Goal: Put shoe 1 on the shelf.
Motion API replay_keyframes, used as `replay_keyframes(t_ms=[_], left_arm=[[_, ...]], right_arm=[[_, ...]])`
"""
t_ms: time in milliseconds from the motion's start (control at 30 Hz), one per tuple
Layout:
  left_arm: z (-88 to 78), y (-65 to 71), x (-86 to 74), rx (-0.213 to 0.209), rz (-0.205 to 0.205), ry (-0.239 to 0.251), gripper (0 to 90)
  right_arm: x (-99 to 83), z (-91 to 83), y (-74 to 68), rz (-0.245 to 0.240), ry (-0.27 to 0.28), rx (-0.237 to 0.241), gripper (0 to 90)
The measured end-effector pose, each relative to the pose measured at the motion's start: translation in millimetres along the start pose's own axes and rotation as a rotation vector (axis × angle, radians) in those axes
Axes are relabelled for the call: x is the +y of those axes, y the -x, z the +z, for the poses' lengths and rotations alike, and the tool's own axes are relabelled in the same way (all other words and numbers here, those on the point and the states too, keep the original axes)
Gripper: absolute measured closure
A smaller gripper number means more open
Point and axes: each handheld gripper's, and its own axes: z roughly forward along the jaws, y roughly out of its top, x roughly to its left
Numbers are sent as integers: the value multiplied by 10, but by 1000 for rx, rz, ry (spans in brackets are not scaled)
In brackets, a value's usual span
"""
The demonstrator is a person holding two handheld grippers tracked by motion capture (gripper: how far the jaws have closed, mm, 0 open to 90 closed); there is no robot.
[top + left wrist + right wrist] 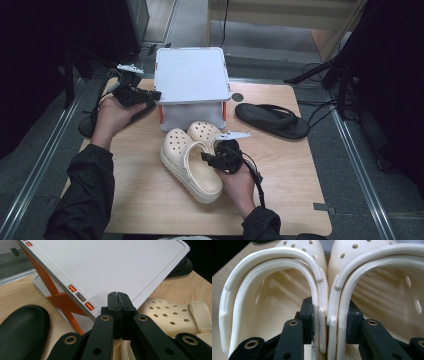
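grey stand [191,75] behind clogs [192,160], black sandal [272,120] beside

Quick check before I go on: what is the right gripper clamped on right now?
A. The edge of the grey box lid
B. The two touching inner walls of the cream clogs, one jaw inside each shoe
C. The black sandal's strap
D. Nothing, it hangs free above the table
B: in the right gripper view, the right gripper has one jaw inside each of the cream clogs, pressing their adjoining walls together.
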Motion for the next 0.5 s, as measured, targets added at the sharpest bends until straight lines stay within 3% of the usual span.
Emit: replay_keyframes(t_ms=[367, 500], left_arm=[[0, 7, -1, 5, 1, 0, 900], [0, 5, -3, 3, -2, 2, 900]], right_arm=[[154, -24, 36, -15, 18, -21, 672], [327, 38, 72, -20, 27, -42, 671]])
